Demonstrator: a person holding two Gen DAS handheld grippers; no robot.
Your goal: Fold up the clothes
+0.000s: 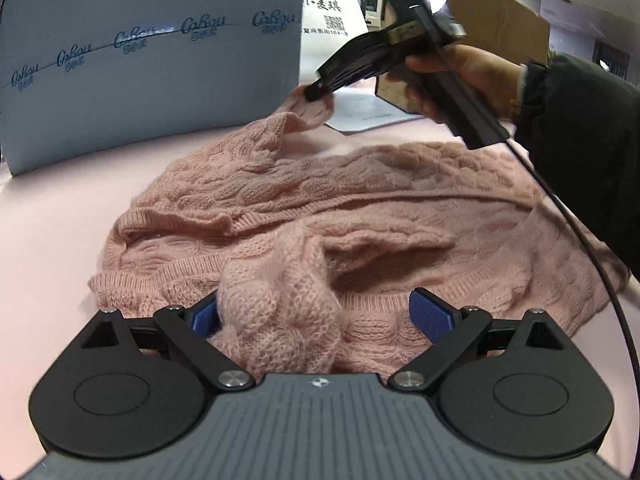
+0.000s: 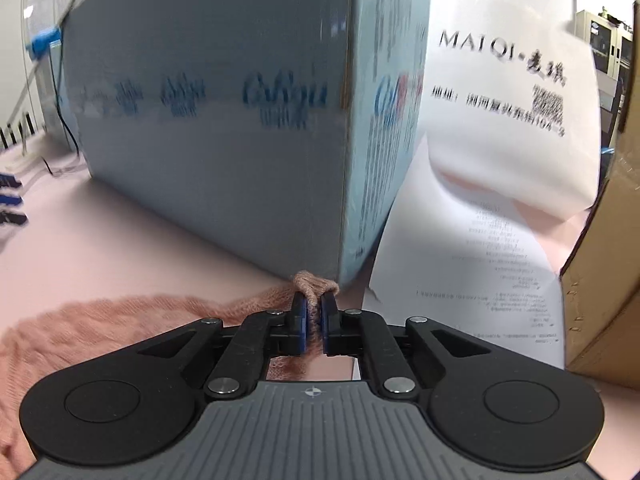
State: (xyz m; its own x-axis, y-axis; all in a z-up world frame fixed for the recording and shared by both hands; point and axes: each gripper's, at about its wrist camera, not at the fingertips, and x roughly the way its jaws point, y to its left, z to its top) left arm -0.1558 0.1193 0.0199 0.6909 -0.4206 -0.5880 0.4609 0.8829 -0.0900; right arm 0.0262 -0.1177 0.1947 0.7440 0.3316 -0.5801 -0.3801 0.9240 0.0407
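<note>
Pink sweater (image 1: 320, 208) is lying crumpled across the pink counter (image 1: 48, 240), hem end toward the left wrist camera, one sleeve trailing off toward the blue box (image 1: 152, 72).

Right gripper (image 2: 314, 312) is pinching the tip of that sleeve (image 2: 314, 282), pads nearly closed on a thin bit of knit, right at the box corner. Left gripper (image 1: 316, 314) is sitting wide open with a bunched fold of sweater between the fingers (image 1: 430, 314), pads not pressing on it yet.

Risks, as I'm reading it:
- Right bite is shallow and the knit is loose and fuzzy; a pull could be slipping it out or just stretching the cuff.
- Sleeve is sitting close against the blue box, so swinging it over could be snagging or dragging on that corner.
- Left closing on the bunched lump could be grabbing several layers, giving a skewed fold.

Clutter: white bag (image 2: 512, 100) and printed paper sheet (image 2: 472, 272) just beside the sleeve tip, cardboard box (image 2: 600, 280) on the right. The black cable (image 1: 580, 240) from the right gripper is lying across the sweater edge and could be catching.
</note>
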